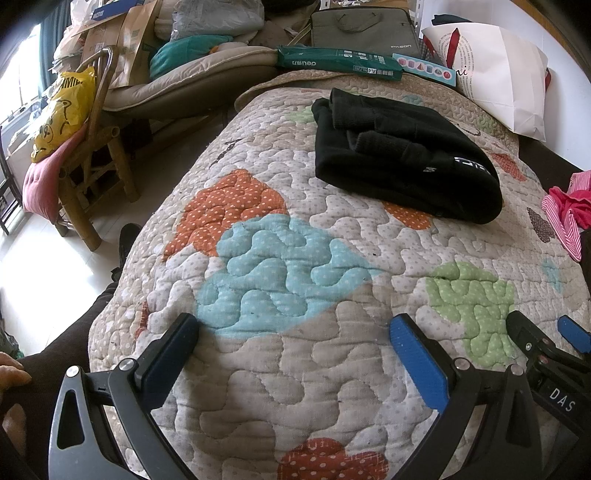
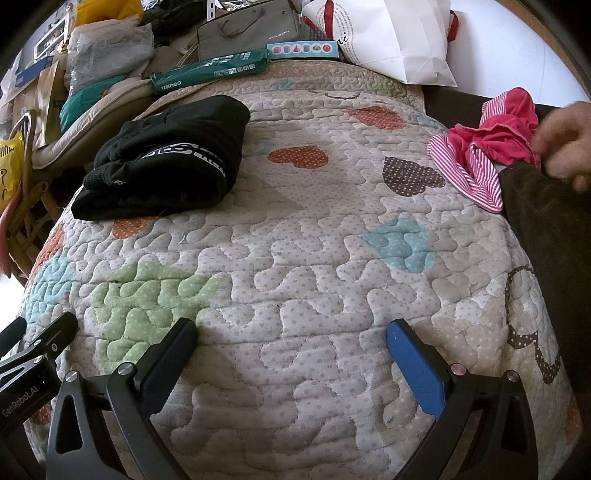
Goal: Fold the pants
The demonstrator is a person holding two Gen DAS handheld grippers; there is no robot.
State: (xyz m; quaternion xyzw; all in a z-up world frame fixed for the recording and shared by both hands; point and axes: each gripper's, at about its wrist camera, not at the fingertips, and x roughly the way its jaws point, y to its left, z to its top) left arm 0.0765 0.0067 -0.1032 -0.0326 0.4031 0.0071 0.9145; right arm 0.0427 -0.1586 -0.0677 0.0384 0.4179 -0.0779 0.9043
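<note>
Both claws, left (image 1: 293, 350) and right (image 2: 291, 350), spread apart, empty. Black pants (image 1: 399, 155), seemingly already folded, on quilted bed (image 1: 332, 387): soft, limp, light; best pinched at folded edge.

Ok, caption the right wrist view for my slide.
Open right hand-held gripper over the quilt, folded black pants ahead, pink striped garment far right.

Counts on and around the quilted bed

One folded black garment (image 1: 402, 158), one crumpled pink striped garment (image 2: 487, 162), one white paper bag (image 1: 502, 74), one green paper ream (image 1: 340, 66), one grey laptop case (image 1: 362, 26), one yellow plastic bag (image 1: 62, 110), two blue-padded grippers (image 1: 295, 343) (image 2: 291, 343).
</note>
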